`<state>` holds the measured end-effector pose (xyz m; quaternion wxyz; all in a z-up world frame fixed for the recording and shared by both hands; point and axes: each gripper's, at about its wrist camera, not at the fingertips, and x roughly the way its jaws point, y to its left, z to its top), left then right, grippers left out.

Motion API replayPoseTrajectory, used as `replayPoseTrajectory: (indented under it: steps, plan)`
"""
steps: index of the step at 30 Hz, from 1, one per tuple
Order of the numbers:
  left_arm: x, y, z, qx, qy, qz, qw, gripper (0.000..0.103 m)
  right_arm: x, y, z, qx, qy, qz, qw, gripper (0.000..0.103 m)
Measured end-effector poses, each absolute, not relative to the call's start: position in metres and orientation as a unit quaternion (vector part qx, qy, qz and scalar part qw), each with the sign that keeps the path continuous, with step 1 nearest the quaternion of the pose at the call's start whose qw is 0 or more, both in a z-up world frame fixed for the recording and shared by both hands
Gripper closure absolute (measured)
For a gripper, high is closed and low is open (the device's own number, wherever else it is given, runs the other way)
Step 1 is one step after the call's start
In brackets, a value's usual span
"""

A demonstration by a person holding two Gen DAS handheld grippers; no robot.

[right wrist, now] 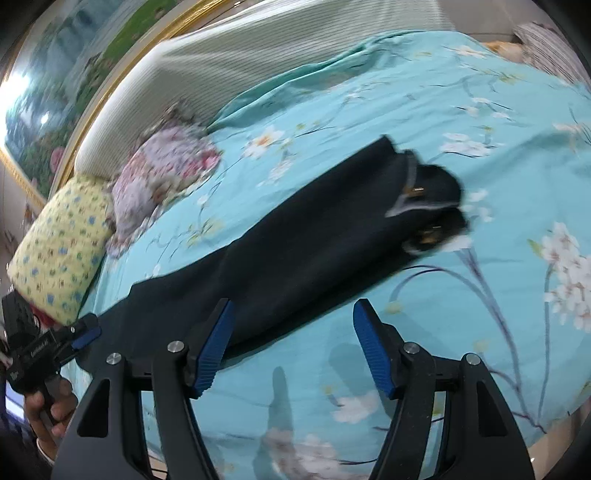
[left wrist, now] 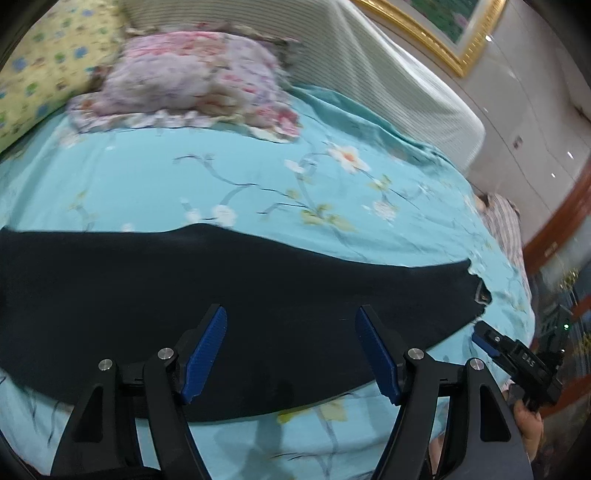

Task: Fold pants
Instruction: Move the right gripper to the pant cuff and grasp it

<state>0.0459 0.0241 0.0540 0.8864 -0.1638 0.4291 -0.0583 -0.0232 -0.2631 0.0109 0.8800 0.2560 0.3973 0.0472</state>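
Dark navy pants lie stretched flat across the turquoise flowered bedsheet, legs laid together; the waistband end shows in the right wrist view, where the pants run from there down to the lower left. My left gripper is open and empty, just above the middle of the pants. My right gripper is open and empty, over the pants' near edge and the sheet. The right gripper also shows in the left wrist view, beside the waistband end. The left gripper shows in the right wrist view, at the leg end.
A floral pillow and a yellow patterned pillow lie at the head of the bed against a ribbed headboard. A gold-framed painting hangs above. A striped cloth lies at the bed's far edge.
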Motion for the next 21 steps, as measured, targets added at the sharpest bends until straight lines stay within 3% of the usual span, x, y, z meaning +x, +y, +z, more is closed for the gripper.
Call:
replayPoseTrajectory:
  steps: [21]
  plan:
    - [0.148,-0.115,0.052,-0.056,0.481,-0.212,0.849,0.027,-0.006,-0.330,-0.007,0.360,0.373,0.015,0.855,0.035]
